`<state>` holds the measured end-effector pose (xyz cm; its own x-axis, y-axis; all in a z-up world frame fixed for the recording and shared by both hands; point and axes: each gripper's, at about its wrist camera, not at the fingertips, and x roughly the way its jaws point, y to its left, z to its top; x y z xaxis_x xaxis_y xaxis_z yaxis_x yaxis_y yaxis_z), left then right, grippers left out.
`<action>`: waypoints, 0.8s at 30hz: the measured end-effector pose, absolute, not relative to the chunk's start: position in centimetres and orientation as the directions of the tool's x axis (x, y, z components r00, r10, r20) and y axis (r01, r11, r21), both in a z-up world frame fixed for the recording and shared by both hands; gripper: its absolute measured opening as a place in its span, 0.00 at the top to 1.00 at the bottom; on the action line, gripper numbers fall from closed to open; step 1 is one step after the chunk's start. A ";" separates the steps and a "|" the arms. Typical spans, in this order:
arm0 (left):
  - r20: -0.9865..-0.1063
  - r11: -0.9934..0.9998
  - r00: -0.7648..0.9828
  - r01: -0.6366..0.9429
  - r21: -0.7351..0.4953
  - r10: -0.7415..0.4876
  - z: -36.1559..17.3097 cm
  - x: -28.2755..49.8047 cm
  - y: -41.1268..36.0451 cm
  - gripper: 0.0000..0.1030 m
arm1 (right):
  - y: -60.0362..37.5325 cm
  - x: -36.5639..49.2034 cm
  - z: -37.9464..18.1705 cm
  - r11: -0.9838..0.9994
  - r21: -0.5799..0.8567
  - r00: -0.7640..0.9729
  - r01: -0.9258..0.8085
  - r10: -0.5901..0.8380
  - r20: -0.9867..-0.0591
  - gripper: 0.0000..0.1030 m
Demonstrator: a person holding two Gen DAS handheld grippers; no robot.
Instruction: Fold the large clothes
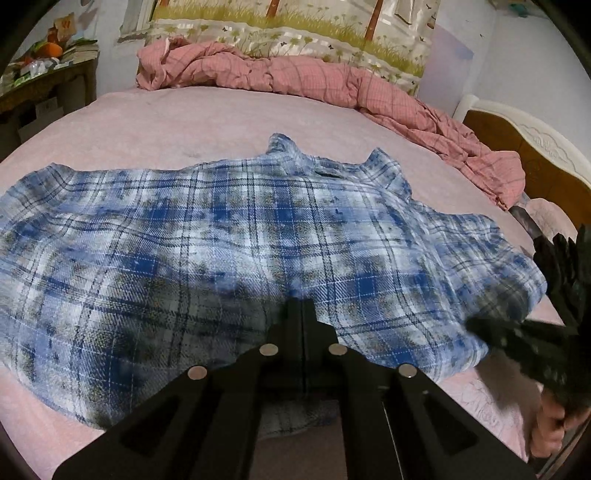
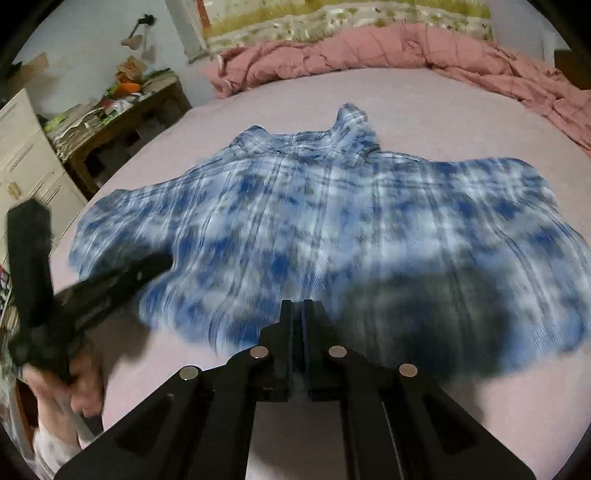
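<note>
A blue plaid shirt lies spread on the pink bed, collar at the far side and hem toward me. My left gripper is shut, its tips pressed into the fabric just inside the hem, which shows beneath the fingers. From the right wrist view it meets the shirt's lower left edge. My right gripper is shut on the hem, a blue sliver of cloth between its fingers. In the left wrist view it bites the lower right corner.
A crumpled pink checked quilt and a patterned pillow lie along the far side. A wooden headboard stands at the right. A cluttered wooden side table and white drawers stand left of the bed. A person's hand holds the left gripper.
</note>
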<state>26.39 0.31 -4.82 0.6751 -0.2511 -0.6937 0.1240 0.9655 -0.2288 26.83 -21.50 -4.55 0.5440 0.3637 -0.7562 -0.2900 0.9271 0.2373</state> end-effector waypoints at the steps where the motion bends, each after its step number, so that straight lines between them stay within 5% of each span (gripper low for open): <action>1: -0.694 0.967 0.677 0.124 -0.221 -0.245 -4.8 26.4 0.2 0.98 | -21.6 26.3 -4.6 0.926 0.229 0.542 -0.301 0.364 -0.758 0.94; 7: -0.696 0.969 0.677 0.120 -0.214 -0.238 -4.5 26.4 0.2 0.98 | -21.7 23.4 -4.4 0.938 0.126 0.613 -0.324 0.310 -0.727 0.94; 12: -0.727 0.976 0.651 0.154 -0.156 -0.219 -2.4 28.7 -0.6 0.98 | -22.2 22.7 -0.9 0.967 0.061 0.778 -0.246 0.235 -0.583 0.94; 17: -0.759 0.972 0.611 0.090 -0.215 -0.225 -0.4 34.8 0.1 0.98 | -22.3 28.7 -4.8 0.979 0.122 0.641 -0.165 0.200 -0.741 0.94; 24: -0.813 0.956 0.526 0.001 -0.293 -0.250 -4.6 38.9 1.9 0.98 | -22.4 28.7 -5.3 0.977 0.117 0.645 -0.177 0.205 -0.736 0.93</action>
<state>38.88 1.89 -4.56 0.5259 -0.2501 -0.8130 0.0015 0.9561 -0.2932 28.75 -22.44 -5.25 0.6452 0.2048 -0.7360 -0.1767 0.9773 0.1170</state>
